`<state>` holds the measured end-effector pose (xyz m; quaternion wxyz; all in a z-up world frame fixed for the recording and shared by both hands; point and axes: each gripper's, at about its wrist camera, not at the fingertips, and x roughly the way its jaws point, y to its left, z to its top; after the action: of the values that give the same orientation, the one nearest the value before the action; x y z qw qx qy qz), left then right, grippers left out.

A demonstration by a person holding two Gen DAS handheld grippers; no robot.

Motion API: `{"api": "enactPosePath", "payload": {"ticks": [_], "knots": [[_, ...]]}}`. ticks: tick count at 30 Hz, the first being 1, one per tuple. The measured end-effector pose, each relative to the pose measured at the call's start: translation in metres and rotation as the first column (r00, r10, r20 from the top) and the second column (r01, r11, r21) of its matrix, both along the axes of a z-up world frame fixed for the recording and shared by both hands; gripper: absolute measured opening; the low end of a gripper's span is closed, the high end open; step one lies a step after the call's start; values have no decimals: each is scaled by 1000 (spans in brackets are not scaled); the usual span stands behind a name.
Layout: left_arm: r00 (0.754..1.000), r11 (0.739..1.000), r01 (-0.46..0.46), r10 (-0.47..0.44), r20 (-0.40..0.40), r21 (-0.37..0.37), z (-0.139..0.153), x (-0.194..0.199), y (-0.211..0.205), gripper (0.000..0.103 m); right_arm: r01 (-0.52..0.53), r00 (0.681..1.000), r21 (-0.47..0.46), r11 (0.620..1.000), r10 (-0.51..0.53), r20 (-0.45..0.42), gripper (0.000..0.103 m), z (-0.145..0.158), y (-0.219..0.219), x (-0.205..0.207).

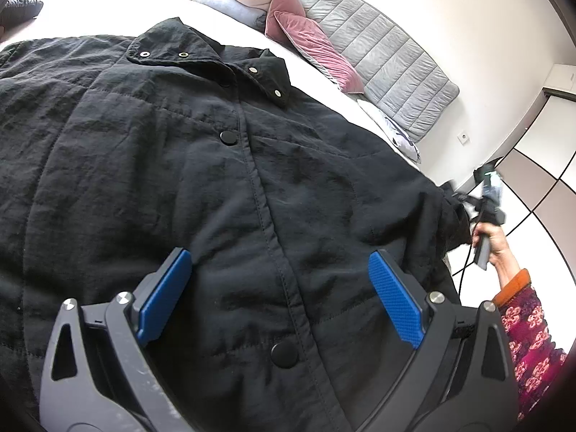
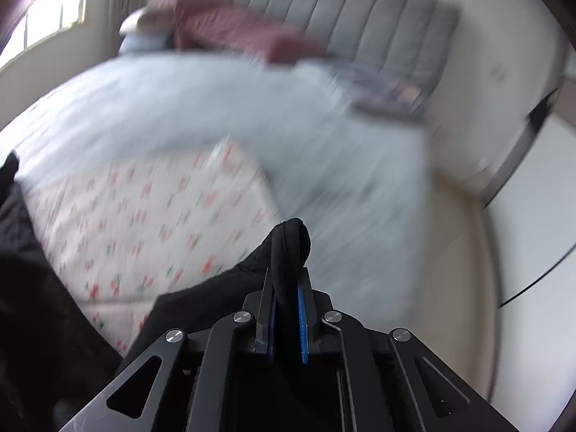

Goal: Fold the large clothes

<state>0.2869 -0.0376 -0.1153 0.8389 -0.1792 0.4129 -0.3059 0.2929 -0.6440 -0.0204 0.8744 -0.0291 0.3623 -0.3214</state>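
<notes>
No readable text, labels or brands, black jacket [image 1: 216,180] unmarked — right wrist view perhaps too blurred.

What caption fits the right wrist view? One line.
Right gripper shut on black jacket edge above the bed.

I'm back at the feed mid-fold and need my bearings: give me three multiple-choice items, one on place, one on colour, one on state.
1. The jacket lies on: A a bed, B the floor, C a chair.
2. The pads of the left tongs are: A red, B blue, C green.
3. The right tongs are: A wide open, B out of view, C shut on a fold of jacket cloth.

A: white bedding and a headboard surround the jacket.
B: both pads show blue.
C: black cloth sits pinched between the closed pads.
</notes>
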Motion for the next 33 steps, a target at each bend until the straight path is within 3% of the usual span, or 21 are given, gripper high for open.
{"api": "enactPosePath", "payload": {"ticks": [2, 5, 7, 10, 12, 15, 19, 22, 25, 29, 31, 33], "knots": [[1000, 1000, 0, 0, 0, 3, 0, 0, 0, 98, 100, 989, -156, 983, -80, 126, 8, 35, 0, -21], [1000, 1000, 4, -4, -1, 10, 0, 0, -2, 99, 270, 942, -163, 949, -225, 249, 8, 62, -25, -43], [1000, 1000, 9, -9, -1, 20, 0, 0, -4, 99, 344, 929, -153, 926, -312, 201, 11, 50, -49, -39], [1000, 999, 15, -15, 2, 46, 1, 0, -9, 100, 390, 919, -165, 906, -395, 3, 21, 6, -73, -22], [1000, 998, 16, -16, 4, 62, 2, 0, -10, 100, 381, 923, -105, 918, -384, -12, 26, -11, -74, -26], [1000, 994, 27, -26, -7, 101, 6, -1, -14, 100, 298, 954, 13, 954, -298, 34, 62, -10, -59, -35], [996, 980, 92, -93, -7, 175, 16, -8, -29, 100, 106, 992, 134, 985, -115, 58, 66, 4, -19, -42], [987, 964, 155, -159, 1, 215, 28, -8, -47, 100, -105, 994, 231, 967, 97, 44, 66, 13, 31, -35], [980, 948, 192, -200, 4, 254, 44, 1, -68, 100, -302, 951, 305, 903, 307, 32, 67, 15, 90, -12], [978, 952, 208, -206, -35, 222, 42, 9, -81, 101, -484, 856, 351, 801, 517, 0, 67, -7, 170, 12], [972, 946, 233, -218, -90, 224, 25, 5, -81, 100, -513, 822, 356, 781, 567, -60, 67, -33, 196, 12], [968, 933, 250, -232, -98, 260, 9, -6, -78, 100, -487, 813, 352, 799, 563, -153, 67, -69, 204, 5]]}}
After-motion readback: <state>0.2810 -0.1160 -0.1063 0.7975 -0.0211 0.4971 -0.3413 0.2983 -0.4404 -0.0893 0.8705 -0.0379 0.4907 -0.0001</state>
